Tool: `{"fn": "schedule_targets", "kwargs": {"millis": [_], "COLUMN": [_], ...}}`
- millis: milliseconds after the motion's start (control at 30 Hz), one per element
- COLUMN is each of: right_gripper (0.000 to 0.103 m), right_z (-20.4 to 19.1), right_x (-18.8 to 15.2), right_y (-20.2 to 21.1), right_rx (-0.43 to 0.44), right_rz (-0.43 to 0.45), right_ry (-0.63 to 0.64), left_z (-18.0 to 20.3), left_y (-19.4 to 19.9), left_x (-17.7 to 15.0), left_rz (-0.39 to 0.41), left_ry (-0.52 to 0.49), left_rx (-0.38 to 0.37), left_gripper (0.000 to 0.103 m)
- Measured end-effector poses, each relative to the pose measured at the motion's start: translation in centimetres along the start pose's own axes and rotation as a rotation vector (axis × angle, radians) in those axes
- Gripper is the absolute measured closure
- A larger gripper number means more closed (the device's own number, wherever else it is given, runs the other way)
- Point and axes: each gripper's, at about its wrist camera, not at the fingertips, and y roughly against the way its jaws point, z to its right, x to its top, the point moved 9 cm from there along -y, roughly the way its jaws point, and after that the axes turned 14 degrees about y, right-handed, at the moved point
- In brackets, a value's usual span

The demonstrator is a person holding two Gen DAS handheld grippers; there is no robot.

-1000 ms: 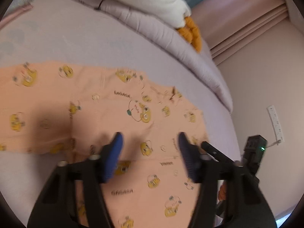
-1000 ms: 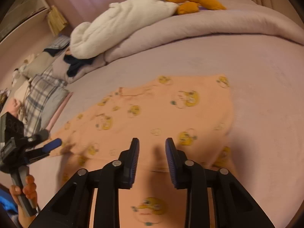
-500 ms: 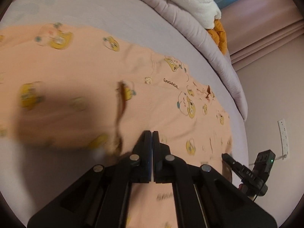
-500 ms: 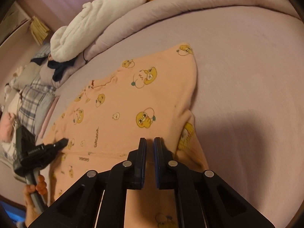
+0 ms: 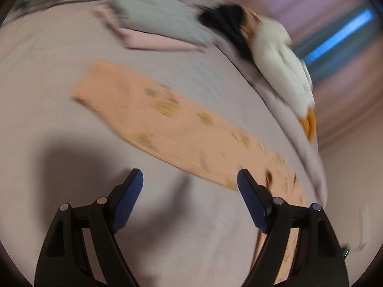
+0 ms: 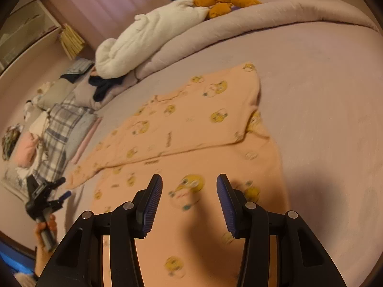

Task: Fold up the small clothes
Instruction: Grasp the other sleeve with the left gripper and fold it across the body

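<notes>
A peach garment (image 6: 191, 129) printed with yellow cartoon birds lies flat on the lilac bed sheet (image 6: 323, 100), its upper part folded across the lower. My right gripper (image 6: 189, 189) hovers over the near part of the cloth; its jaws are opening and nothing is between them. In the blurred left wrist view the garment (image 5: 167, 124) stretches diagonally, and my left gripper (image 5: 190, 181) is over bare sheet beside its edge, jaws opening, nothing between them. The left gripper (image 6: 61, 189) also shows at the far left of the right wrist view, held by a hand.
A rolled lilac duvet (image 6: 239, 21) with a white blanket (image 6: 153, 35) and an orange plush toy (image 6: 222, 2) runs along the far side. Plaid and grey pillows (image 6: 62, 129) and dark clothes (image 6: 105, 86) lie at the left. Bare sheet spreads to the right of the garment.
Both grippers shut on the garment half a second ago and have now let go and opened. The left gripper swung off the cloth toward its far end; the right drew back a little.
</notes>
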Motion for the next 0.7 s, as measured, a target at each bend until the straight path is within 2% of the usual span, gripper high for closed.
{"fn": "schedule_targets", "kwargs": {"millis": [100, 200, 467, 500, 567, 600, 633, 700], "right_gripper": [0.056, 0.056, 0.056, 0.056, 0.056, 0.056, 0.056, 0.056], "right_z": [-1.1, -2.0, -4.1, -4.4, -4.9, -5.1, -5.3, -5.5], "right_x": [-0.3, -0.3, -0.2, -0.3, -0.4, -0.5, -0.6, -0.7], "right_y": [0.0, -0.2, -1.8, -1.9, -2.6, -2.7, -3.0, -3.4], "right_rx": [0.003, -0.009, -0.007, -0.007, 0.0, 0.001, 0.003, 0.007], "right_rz": [-0.001, -0.007, -0.03, -0.032, -0.042, -0.045, -0.049, -0.058], "right_ry": [0.011, 0.036, 0.069, 0.071, 0.074, 0.074, 0.074, 0.073], "left_z": [-2.1, -3.0, -2.3, -2.5, -3.2, -3.8, -4.4, -5.1], "left_y": [-0.3, -0.6, -2.2, -2.3, -2.3, -2.4, -2.5, -2.4], "left_x": [1.8, 3.7, 7.5, 7.7, 8.1, 8.3, 8.5, 8.8], "left_rz": [0.019, 0.034, 0.079, 0.085, 0.111, 0.116, 0.12, 0.122], "left_ry": [0.077, 0.134, 0.134, 0.137, 0.155, 0.171, 0.189, 0.226], "left_rx": [0.015, -0.033, -0.022, -0.017, 0.025, 0.059, 0.075, 0.061], "left_gripper": [0.021, 0.021, 0.024, 0.028, 0.054, 0.077, 0.087, 0.089]}}
